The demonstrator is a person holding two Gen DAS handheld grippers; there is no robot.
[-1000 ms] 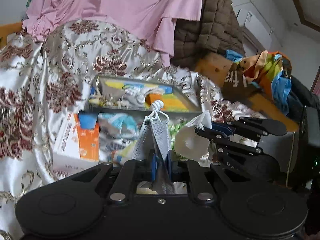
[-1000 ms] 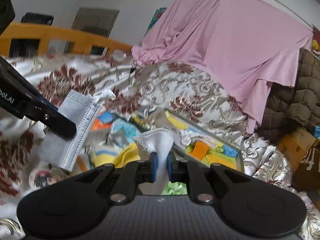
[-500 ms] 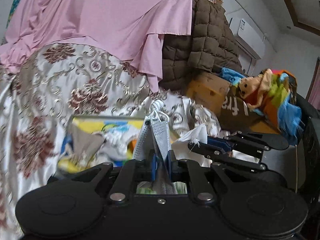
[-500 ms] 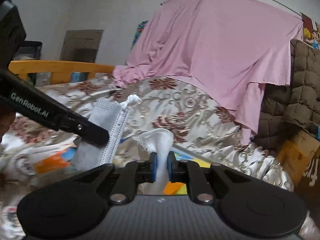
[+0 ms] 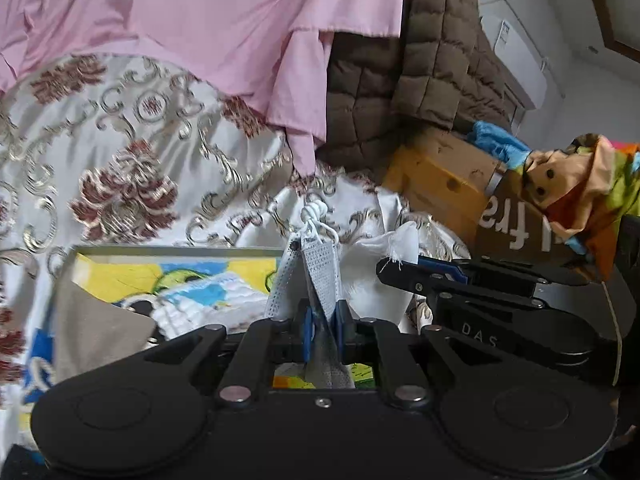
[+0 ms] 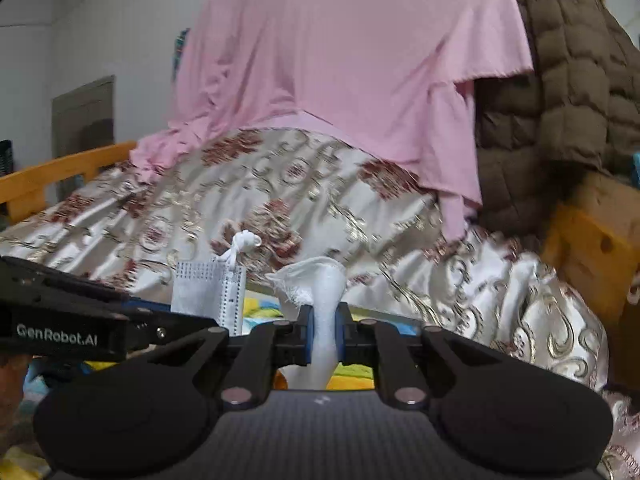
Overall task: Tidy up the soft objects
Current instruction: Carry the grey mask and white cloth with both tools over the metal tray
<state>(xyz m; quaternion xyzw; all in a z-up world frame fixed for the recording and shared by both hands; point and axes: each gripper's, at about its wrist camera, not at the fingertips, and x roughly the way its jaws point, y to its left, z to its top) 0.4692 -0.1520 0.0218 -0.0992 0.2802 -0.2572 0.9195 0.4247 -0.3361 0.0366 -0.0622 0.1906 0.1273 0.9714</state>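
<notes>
Pink sheet (image 6: 352, 80) hangs across the back and drapes onto the floral satin bedspread (image 5: 132, 152), which fills most of both views. Brown quilted blanket (image 5: 420, 64) piled to the right of the sheet, a wooden box (image 5: 436, 176) below it. Wooden bed rail (image 6: 52, 176) runs along the far left in the right wrist view. Cartoon-print cloth (image 5: 580, 192), orange/green with a bear face, sits at the far right edge, a blue cloth (image 5: 496, 140) behind it.

Shallow grey tray (image 5: 180, 251) lies on the bedspread just beyond the left gripper; it holds a yellow cartoon-print fabric (image 5: 132, 276), a grey-brown cloth (image 5: 92, 328) and a white-and-blue knit piece (image 5: 208, 296).

Left gripper (image 5: 320, 330): jaws closed to a narrow gap, clamping a folded grey-white face mask (image 5: 320, 276). Mask stands upright out of the jaws, knotted white ear loops (image 5: 316, 216) at the top, held in the air above the near edge of the tray.

Right gripper (image 6: 322, 334): jaws likewise nearly closed, pinching a white cloth (image 6: 320, 292) whose frayed top flares above the blue pads (image 6: 345, 334). It sits just beside the left gripper, on its right, cloth near the mask; can't tell if they touch.
</notes>
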